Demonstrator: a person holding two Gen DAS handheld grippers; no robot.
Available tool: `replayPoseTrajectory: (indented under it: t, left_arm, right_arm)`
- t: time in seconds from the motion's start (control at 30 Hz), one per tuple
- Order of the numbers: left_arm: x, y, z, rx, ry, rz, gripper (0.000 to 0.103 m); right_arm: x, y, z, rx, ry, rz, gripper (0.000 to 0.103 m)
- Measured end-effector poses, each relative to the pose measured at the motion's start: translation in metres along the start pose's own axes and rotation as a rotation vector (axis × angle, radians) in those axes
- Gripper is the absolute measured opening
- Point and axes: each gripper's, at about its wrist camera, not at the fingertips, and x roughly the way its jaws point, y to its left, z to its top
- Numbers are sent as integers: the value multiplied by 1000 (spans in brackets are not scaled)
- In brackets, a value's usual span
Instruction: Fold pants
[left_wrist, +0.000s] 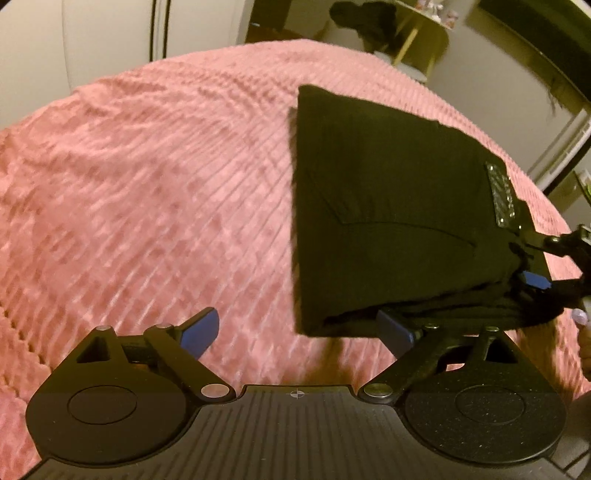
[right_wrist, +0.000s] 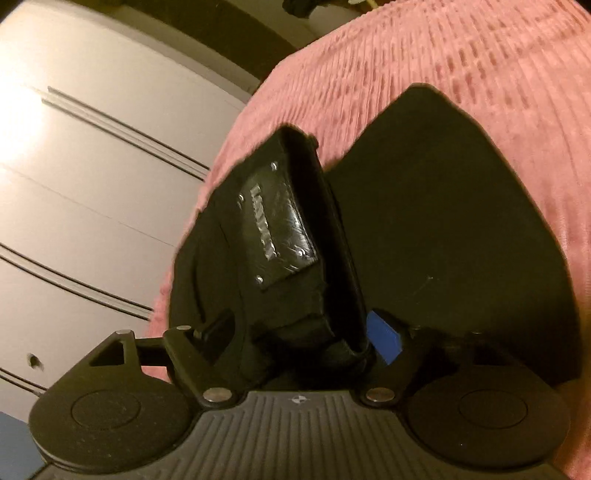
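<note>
Black pants (left_wrist: 388, 203) lie folded into a compact stack on a pink ribbed blanket (left_wrist: 147, 184). A shiny label patch (left_wrist: 500, 195) marks the waistband. My left gripper (left_wrist: 299, 328) is open at the stack's near edge; its right pad (left_wrist: 395, 328) touches the lowest layers and the near corner lies between the fingers. My right gripper (left_wrist: 532, 258) reaches in from the right at the waistband corner. In the right wrist view the right gripper (right_wrist: 301, 336) stands wide, with the raised waistband fold and its patch (right_wrist: 277, 225) between the fingers, not pinched. The rest of the pants (right_wrist: 443, 221) lie flat.
The blanket (right_wrist: 443, 55) covers a bed reaching far to the left and back. White wardrobe doors (right_wrist: 92, 166) stand beside the bed. A dark item (left_wrist: 358, 18) and shelving sit beyond the far edge. A fingertip of a hand (left_wrist: 580, 317) shows at the right.
</note>
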Motion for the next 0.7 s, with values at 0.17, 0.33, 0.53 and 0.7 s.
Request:
replayPoseTrajectory:
  t: [0.17,0.33,0.53,0.7]
  left_arm:
    - [4,2,-2,-13,15,7,96]
    - [4,4,-3,-25,10,-2,96]
    - [6,7,-3,-52,24,-21,96]
    - [9,-2,-3,-6,29,33,96]
  right_arm:
    - [16,-12,15,109,-12,79,75]
    - [28,-35,20,185,22,137,39]
    - [36,-24,25,154,34,154,58]
    - [40,-14,18,95,9,114,35]
